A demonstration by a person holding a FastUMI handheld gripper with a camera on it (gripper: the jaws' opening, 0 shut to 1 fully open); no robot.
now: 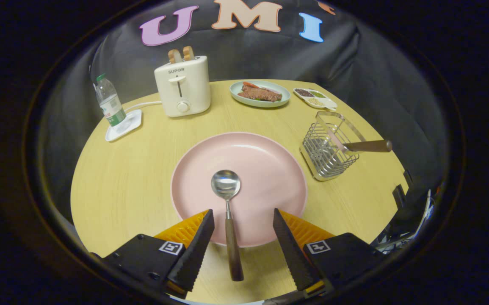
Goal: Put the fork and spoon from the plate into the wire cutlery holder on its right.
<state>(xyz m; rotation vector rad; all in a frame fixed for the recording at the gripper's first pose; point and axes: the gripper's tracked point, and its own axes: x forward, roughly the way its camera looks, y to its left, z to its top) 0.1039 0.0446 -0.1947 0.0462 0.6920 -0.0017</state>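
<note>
1. The claw point(243, 218) hangs low over the near rim of the pink plate point(278, 169), its two fingers spread wide apart and pressing on nothing.
2. The spoon point(228, 212) lies between the fingers (closer to the left one, touching neither): its shiny bowl rests on the plate just ahead of the fingertips, and its dark wooden handle runs back over the plate's rim onto the tabletop point(121, 186).
3. The wire cutlery holder point(329, 152) stands on the tabletop just to the right of the plate, apart from its rim, beyond the right finger.
4. A utensil with a wooden handle point(367, 146) already sits in the holder, leaning so the handle sticks out over the right side (its head is hidden among the wires, so I cannot tell whether it is the fork).
5. Further back, a cream toaster point(183, 87) with two bread slices point(180, 54) in its slots stands beyond the plate.
6. Left of the toaster, a water bottle point(109, 101) stands on a small white tray point(131, 123).
7. Right of the toaster, a pale green dish of food point(260, 93) sits beside a small divided condiment dish point(315, 98).
</note>
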